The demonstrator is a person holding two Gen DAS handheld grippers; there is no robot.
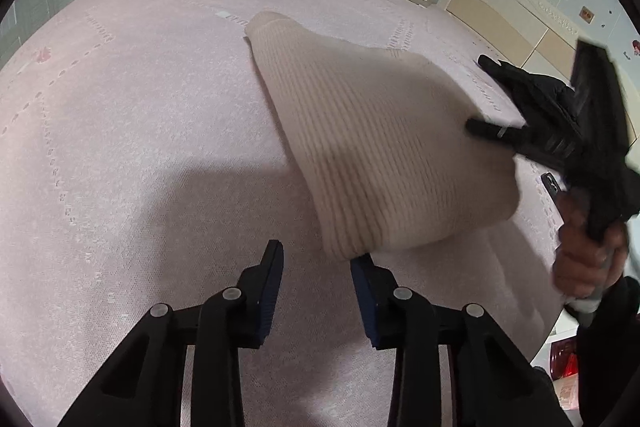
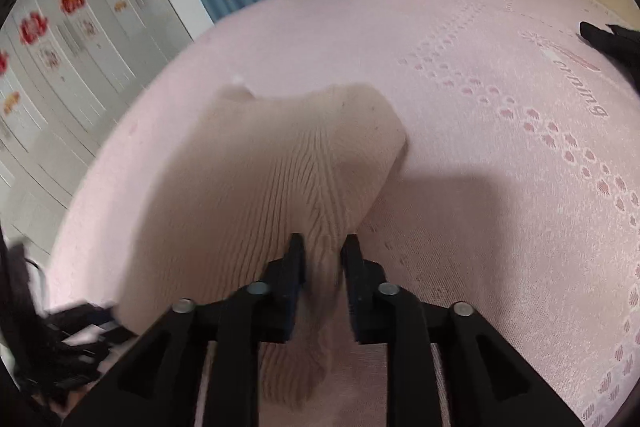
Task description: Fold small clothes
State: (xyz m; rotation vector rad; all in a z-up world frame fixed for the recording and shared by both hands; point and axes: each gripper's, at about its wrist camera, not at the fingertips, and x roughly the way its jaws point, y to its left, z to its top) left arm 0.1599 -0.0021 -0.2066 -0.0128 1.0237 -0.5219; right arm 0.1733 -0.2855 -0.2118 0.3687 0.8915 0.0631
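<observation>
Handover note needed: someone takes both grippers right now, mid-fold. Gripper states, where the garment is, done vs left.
Right gripper: shut on the near edge of the beige ribbed knit garment, which it holds lifted off the bed.
Left gripper: open and empty; the garment's lower corner hangs just beyond its right finger, not gripped.
Garment: far end rests on the pink bedspread, the rest is raised and draped.
Done: one edge picked up.
Left: grip the free corner with the left, carry the fold over, lay it flat. A black item lies at the far right, untouched.
</observation>
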